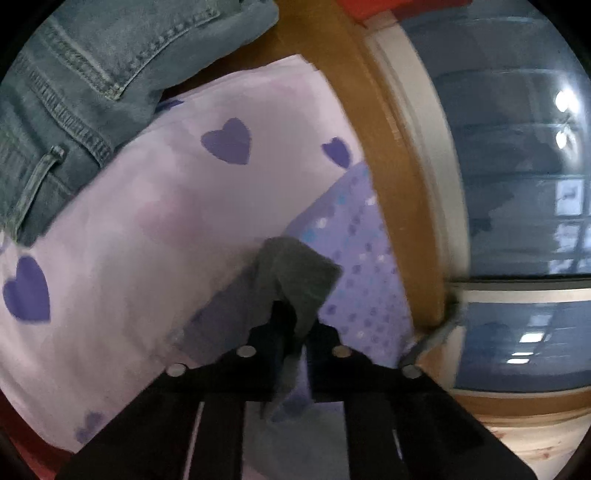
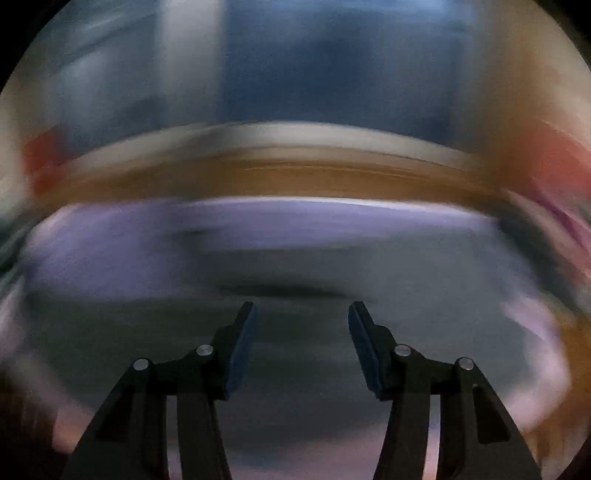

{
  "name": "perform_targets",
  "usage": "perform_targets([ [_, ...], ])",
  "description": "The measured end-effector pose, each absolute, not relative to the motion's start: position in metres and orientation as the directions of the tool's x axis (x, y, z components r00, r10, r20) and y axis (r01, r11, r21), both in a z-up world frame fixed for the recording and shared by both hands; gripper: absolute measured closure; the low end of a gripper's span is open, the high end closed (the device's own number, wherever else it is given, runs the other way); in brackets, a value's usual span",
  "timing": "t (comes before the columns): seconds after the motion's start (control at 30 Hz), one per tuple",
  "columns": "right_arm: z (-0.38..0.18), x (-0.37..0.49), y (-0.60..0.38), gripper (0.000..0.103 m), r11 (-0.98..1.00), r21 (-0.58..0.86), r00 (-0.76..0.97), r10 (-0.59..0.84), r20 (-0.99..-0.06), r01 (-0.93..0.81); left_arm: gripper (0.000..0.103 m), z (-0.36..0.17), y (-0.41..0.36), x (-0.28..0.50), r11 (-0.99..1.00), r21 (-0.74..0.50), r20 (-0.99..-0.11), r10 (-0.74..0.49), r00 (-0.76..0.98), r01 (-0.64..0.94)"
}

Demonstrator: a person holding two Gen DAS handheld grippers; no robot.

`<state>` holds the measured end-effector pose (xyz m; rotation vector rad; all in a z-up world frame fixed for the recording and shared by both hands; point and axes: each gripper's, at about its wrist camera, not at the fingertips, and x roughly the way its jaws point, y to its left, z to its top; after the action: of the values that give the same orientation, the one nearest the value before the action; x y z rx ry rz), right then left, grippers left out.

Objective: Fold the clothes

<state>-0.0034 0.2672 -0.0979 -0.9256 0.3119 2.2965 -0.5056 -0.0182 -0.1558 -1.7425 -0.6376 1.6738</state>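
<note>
In the left wrist view my left gripper is shut on a corner of dark grey cloth, held over a pale lilac garment with purple hearts. A purple spotted fabric lies to its right. In the right wrist view my right gripper is open and empty, over a blurred grey cloth with purple fabric beyond it. That view is smeared by motion.
Blue jeans lie at the upper left over the lilac garment. A brown wooden table edge curves past on the right, with a blue wall and window behind. Something red sits at the top.
</note>
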Motion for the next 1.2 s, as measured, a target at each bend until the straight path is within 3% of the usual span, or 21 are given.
perform_targets([
  [0.1,-0.102,-0.133,0.201,0.051,-0.978,0.036,-0.725,0.126,-0.677,-0.204,0.096,-0.137,-0.027,-0.493,-0.649,-0.758,-0.652,0.757,0.052,-0.068],
  [0.2,-0.097,-0.206,0.161,0.048,-0.994,0.102,-0.76,-0.09,-0.644,0.031,0.096,-0.119,-0.038,-0.482,-0.64,-0.764,-0.644,0.764,0.038,-0.077],
  [0.3,-0.1,-0.246,0.133,0.041,-0.993,0.015,-0.769,-0.102,-0.631,0.119,0.096,-0.111,-0.069,-0.47,-0.645,-0.764,-0.645,0.764,0.004,-0.031],
  [0.43,-0.114,-0.28,0.112,0.042,-0.98,0.004,-0.743,-0.153,-0.651,0.199,0.096,-0.11,-0.115,-0.447,-0.659,-0.748,-0.663,0.747,-0.049,0.074],
  [0.47,-0.117,-0.285,0.11,0.062,-0.977,0.013,-0.74,-0.17,-0.651,0.214,0.096,-0.11,-0.131,-0.44,-0.663,-0.741,-0.671,0.739,-0.066,0.11],
  [0.5,-0.119,-0.288,0.106,0.093,-0.974,0.004,-0.732,-0.172,-0.659,0.226,0.096,-0.111,-0.143,-0.433,-0.665,-0.733,-0.678,0.73,-0.081,0.143],
  [0.6,-0.123,-0.286,0.099,0.1,-0.954,0.041,-0.699,-0.245,-0.672,0.296,0.096,-0.115,-0.172,-0.41,-0.66,-0.713,-0.696,0.708,-0.12,0.238],
  [0.73,-0.118,-0.287,0.109,0.1,-0.911,0.148,-0.641,-0.379,-0.667,0.384,0.094,-0.127,-0.18,-0.407,-0.644,-0.694,-0.708,0.691,-0.144,0.322],
  [0.77,-0.118,-0.289,0.114,0.1,-0.9,0.176,-0.624,-0.406,-0.667,0.398,0.09,-0.131,-0.181,-0.409,-0.639,-0.688,-0.711,0.687,-0.148,0.344],
  [0.83,-0.125,-0.309,0.129,0.1,-0.9,0.215,-0.601,-0.415,-0.683,0.378,0.061,-0.139,-0.187,-0.414,-0.577,-0.717,-0.679,0.705,-0.204,0.392],
  [0.87,-0.129,-0.32,0.14,0.1,-0.909,0.227,-0.599,-0.403,-0.692,0.348,0.051,-0.14,-0.191,-0.414,-0.535,-0.742,-0.653,0.712,-0.258,0.404],
  [0.9,-0.136,-0.336,0.156,0.1,-0.924,0.241,-0.597,-0.377,-0.708,0.298,0.034,-0.139,-0.194,-0.412,-0.511,-0.759,-0.637,0.709,-0.303,0.403],
  [0.93,-0.147,-0.353,0.172,0.1,-0.948,0.236,-0.59,-0.319,-0.742,0.216,0.024,-0.139,-0.197,-0.41,-0.508,-0.764,-0.636,0.698,-0.329,0.399],
  [1.03,-0.178,-0.388,0.216,0.094,-0.973,0.229,-0.517,-0.188,-0.835,-0.016,0.023,-0.141,-0.199,-0.405,-0.567,-0.731,-0.681,0.645,-0.347,0.38],
  [1.07,-0.183,-0.389,0.228,0.084,-0.958,0.281,-0.509,-0.219,-0.832,-0.048,0.023,-0.145,-0.2,-0.404,-0.576,-0.72,-0.692,0.636,-0.343,0.386],
  [1.17,-0.183,-0.376,0.253,0.031,-0.923,0.364,-0.534,-0.248,-0.809,-0.124,0.023,-0.17,-0.197,-0.4,-0.568,-0.693,-0.71,0.643,-0.287,0.445],
  [1.2,-0.18,-0.367,0.256,0.029,-0.927,0.35,-0.556,-0.222,-0.801,-0.135,0.023,-0.178,-0.193,-0.399,-0.567,-0.684,-0.714,0.647,-0.266,0.458],
])
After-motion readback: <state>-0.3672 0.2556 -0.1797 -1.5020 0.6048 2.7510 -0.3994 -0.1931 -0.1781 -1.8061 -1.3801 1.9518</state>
